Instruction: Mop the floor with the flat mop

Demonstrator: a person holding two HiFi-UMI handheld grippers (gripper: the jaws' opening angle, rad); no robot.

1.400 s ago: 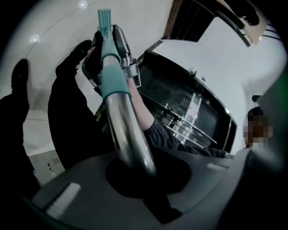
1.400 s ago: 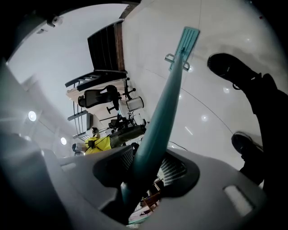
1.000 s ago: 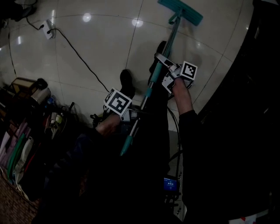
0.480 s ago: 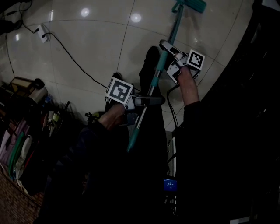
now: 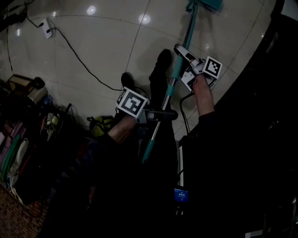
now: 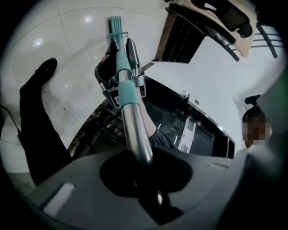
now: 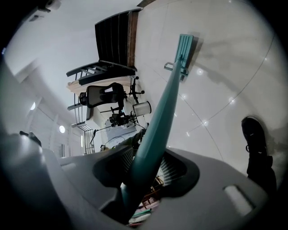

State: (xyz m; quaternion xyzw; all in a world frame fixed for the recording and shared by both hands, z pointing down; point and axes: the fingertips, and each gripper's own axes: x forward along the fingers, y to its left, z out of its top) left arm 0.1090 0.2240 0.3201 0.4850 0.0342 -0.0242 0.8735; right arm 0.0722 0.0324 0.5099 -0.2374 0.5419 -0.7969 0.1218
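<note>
Flat mop [image 5: 187, 30]: handle slants from centre toward 1 o'clock; mop head [image 5: 205, 4] lies on the pale tiled floor [image 5: 93, 46] at the 12 o'clock edge, partly cut off
Left gripper [image 5: 160, 114]: centre of head view, jaws clamped on the handle's steel section [image 6: 135, 126]
Right gripper [image 5: 179, 50]: at 1 o'clock of the left, jaws pinching the teal section [image 7: 157, 121]
Two dark shoes [image 5: 163, 58]: just left of the handle
Black cable [image 5: 79, 60]: runs from 10 o'clock toward centre
</note>
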